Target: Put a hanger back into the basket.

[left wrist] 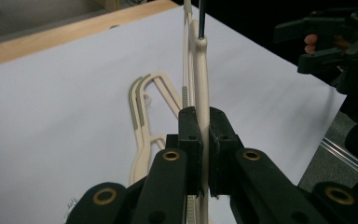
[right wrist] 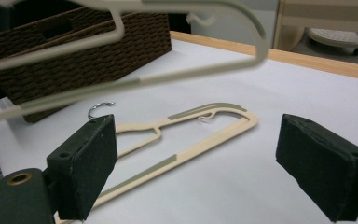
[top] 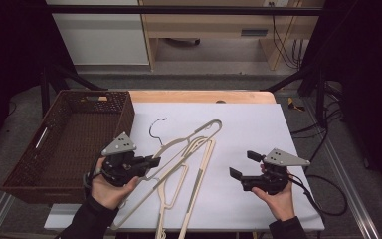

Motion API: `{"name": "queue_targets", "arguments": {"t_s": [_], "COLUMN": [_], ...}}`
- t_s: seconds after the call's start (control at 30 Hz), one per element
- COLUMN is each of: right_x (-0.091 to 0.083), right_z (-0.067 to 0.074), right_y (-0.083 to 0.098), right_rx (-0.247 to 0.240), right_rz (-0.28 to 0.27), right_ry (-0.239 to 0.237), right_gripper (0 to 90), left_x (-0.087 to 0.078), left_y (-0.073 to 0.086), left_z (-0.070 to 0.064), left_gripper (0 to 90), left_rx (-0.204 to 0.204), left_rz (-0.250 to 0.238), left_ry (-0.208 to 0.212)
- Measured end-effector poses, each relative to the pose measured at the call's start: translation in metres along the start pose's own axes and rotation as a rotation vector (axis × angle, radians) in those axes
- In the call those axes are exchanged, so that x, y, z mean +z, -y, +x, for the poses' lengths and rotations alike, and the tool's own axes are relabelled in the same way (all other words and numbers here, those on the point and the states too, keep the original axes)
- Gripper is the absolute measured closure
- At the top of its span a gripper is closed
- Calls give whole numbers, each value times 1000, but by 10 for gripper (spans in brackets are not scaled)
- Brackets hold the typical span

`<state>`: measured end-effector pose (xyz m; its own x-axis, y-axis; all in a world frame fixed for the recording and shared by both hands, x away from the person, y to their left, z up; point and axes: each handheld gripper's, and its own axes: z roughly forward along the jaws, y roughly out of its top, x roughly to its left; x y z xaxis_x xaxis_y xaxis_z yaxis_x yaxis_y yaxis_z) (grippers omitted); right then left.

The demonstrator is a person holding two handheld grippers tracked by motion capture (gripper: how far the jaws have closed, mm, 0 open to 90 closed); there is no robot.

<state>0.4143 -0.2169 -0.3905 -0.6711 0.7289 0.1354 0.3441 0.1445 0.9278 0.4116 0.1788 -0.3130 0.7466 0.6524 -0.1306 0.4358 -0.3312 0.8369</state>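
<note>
Two cream plastic hangers are on this table, and one wicker basket (top: pixel 68 142) stands at the left edge of the white sheet (top: pixel 248 129); the basket holds no hanger that I can see. One hanger (top: pixel 189 139) is raised: the left gripper (top: pixel 151 162) is clenched on its thin bar, and in the left gripper view the black pads (left wrist: pixel 189 135) press that bar from both sides, so the frame stands on edge and points away from the hand. I think it is held at one end so that it can swing over the basket wall and go in lengthwise. The second hanger (right wrist: pixel 182 135) lies flat on the sheet, just below the raised one, with its metal hook (right wrist: pixel 100 108) toward the basket; in the high view the two overlap, so I cannot tell whether they touch. The right gripper (top: pixel 242 165) is released; its jaws stand wide apart with nothing between them, and it hangs over the right part of the sheet, well apart from both hangers. Probably it stays aside so that the lifted hanger is free to move.
</note>
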Motion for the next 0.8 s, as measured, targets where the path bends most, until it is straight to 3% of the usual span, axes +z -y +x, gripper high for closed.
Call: {"name": "queue_targets", "arguments": {"t_s": [0.17,0.43,0.8], "right_x": [-6,-8,-10], "right_z": [-5,-6,-10], "right_y": [3,3,3], "right_rx": [-5,-23,-17], "right_rz": [-7,-2,0], "right_ry": [18,44,61], "right_gripper": [101,77,70], "left_x": [-16,-41,-69], "left_y": [-14,-35,-38], "left_z": [13,38,83], "left_gripper": [859,859,858], "left_rx": [43,103,121], "left_rz": [-20,-36,-38], "left_ry": [-3,-51,-77]}}
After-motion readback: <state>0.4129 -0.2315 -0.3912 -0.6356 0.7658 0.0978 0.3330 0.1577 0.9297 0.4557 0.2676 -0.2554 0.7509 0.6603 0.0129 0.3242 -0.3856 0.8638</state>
